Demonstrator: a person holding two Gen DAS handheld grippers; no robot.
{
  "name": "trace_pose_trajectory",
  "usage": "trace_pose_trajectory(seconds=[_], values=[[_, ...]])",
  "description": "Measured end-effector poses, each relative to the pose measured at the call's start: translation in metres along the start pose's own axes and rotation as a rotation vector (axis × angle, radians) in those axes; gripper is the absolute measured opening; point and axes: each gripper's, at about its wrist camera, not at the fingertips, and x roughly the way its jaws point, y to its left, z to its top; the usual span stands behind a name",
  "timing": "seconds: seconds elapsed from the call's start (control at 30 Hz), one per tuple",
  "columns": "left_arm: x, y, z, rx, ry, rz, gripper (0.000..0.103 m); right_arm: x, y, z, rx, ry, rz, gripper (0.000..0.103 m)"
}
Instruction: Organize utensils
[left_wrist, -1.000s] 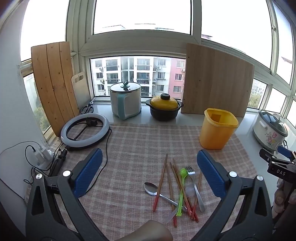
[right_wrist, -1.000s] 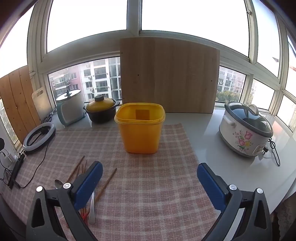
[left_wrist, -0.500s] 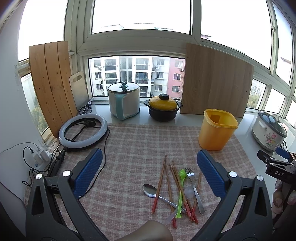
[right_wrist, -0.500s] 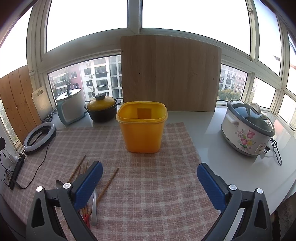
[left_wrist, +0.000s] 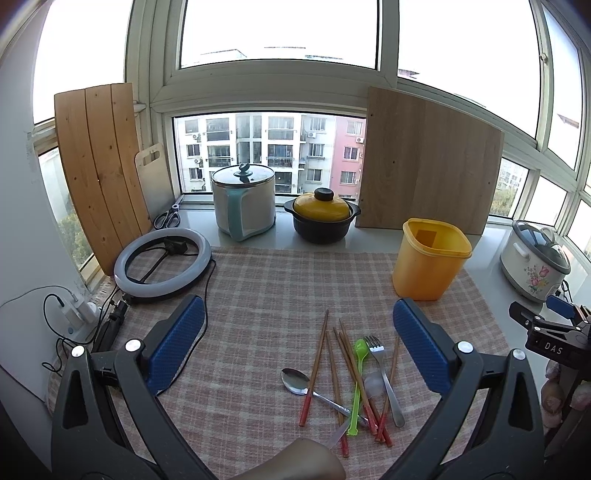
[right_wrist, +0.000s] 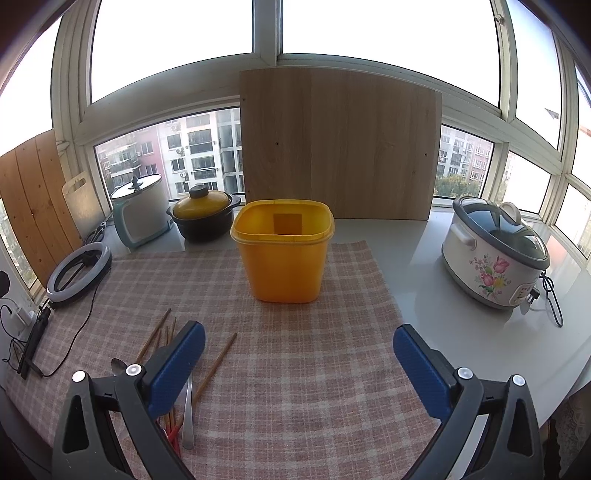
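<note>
A loose pile of utensils lies on the checked cloth (left_wrist: 266, 295): several red-tipped wooden chopsticks (left_wrist: 314, 365), a metal spoon (left_wrist: 295, 380), a green plastic spoon (left_wrist: 357, 380) and a metal fork (left_wrist: 382, 369). An empty yellow tub (left_wrist: 430, 260) stands behind them to the right; it sits centre in the right wrist view (right_wrist: 282, 249). My left gripper (left_wrist: 297, 354) is open above the pile. My right gripper (right_wrist: 297, 369) is open and empty, facing the tub, with the chopsticks (right_wrist: 214, 365) by its left finger.
A ring light (left_wrist: 162, 262) with cable lies at the left. A white pot (left_wrist: 243, 201) and a black pot with yellow lid (left_wrist: 321, 218) stand at the window. Wooden boards (left_wrist: 428, 162) lean behind. A floral rice cooker (right_wrist: 495, 251) stands at the right.
Both grippers have drifted slightly; the left view has shifted a little so the pile sits marginally lower and left. The right gripper has edged a bit closer to the tub. Nothing was grasped.
</note>
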Motion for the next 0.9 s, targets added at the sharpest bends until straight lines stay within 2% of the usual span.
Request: trace_pose_trajectory(seconds=[0.9], values=[[-0.0014,-0.0013,0.0001,-0.01,-0.002,-0.005,0.103,-0.0001,0.0024,-0.0006,0.003,0.008,0.007,0.103]])
